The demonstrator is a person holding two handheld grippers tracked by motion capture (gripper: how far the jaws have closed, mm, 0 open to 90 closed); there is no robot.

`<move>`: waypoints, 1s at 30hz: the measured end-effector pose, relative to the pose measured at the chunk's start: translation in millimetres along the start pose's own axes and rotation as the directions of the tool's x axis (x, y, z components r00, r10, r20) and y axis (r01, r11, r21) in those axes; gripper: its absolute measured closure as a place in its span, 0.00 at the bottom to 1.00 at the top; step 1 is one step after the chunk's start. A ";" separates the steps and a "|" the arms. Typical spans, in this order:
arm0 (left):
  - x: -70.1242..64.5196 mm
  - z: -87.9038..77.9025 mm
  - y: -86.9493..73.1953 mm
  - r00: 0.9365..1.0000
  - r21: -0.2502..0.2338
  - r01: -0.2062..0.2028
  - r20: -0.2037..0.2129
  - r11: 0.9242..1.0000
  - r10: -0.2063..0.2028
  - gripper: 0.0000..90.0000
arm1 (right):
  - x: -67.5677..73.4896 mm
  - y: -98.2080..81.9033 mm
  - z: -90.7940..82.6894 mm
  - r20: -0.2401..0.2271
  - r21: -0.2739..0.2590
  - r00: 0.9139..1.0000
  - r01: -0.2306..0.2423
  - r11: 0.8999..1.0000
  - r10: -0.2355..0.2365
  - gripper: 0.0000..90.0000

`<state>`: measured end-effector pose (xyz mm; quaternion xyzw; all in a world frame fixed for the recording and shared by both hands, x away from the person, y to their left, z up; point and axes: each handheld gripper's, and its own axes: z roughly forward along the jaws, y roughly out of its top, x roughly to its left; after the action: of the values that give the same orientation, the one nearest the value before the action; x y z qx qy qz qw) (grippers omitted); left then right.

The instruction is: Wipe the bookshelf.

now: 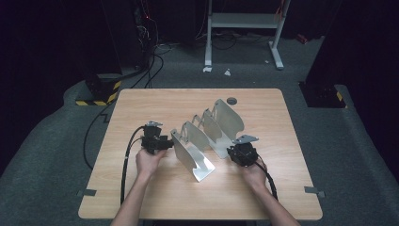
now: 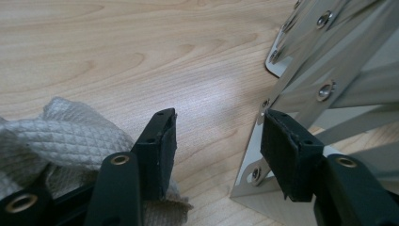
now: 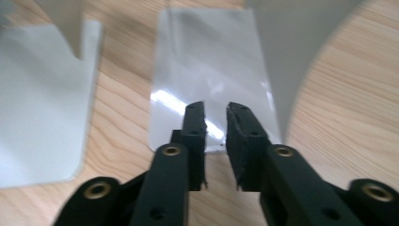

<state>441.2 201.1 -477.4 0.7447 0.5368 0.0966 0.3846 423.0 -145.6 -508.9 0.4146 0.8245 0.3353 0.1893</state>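
In the left gripper view, the folding metal rack (image 2: 324,61) runs off the top and right edges, and a quilted white cloth (image 2: 70,136) is cut by the left edge and partly hidden behind the left gripper (image 2: 219,141). In the right gripper view, the rack's upright plates (image 3: 287,52) are blurred and cropped at the top. In the high view, a small grey disc (image 1: 231,100) on the surface (image 1: 141,103) is too small to identify.

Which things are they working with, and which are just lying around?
In use:
metal rack, an expandable row of plates
left gripper, open beside the rack
right gripper, jaws nearly together over a rack plate
white cloth

Lying about:
small grey disc
white stand behind the table
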 end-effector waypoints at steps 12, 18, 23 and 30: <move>-3.7 -0.6 -0.9 1.000 -0.003 0.003 -0.004 1.000 -0.003 0.52 | -13.7 -9.5 12.4 0.027 0.014 0.999 -0.041 0.999 0.040 1.00; -6.1 -1.0 -3.8 1.000 -0.011 0.004 0.001 1.000 -0.004 0.53 | -22.2 -8.5 16.9 0.011 -0.009 0.998 -0.057 0.998 0.057 1.00; -10.0 -3.2 -7.2 1.000 -0.013 -0.007 -0.002 1.000 0.007 0.54 | -24.2 -1.7 21.1 0.033 0.012 0.999 -0.009 1.000 0.009 1.00; -13.8 -3.2 -9.5 1.000 -0.022 -0.005 -0.021 1.000 0.005 0.55 | -32.2 7.3 28.7 0.032 0.023 0.999 -0.043 0.999 0.043 1.00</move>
<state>426.9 191.7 -478.0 0.7408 0.5377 0.1111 0.3869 462.8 -157.2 -522.8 0.4397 0.8163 0.3228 0.1901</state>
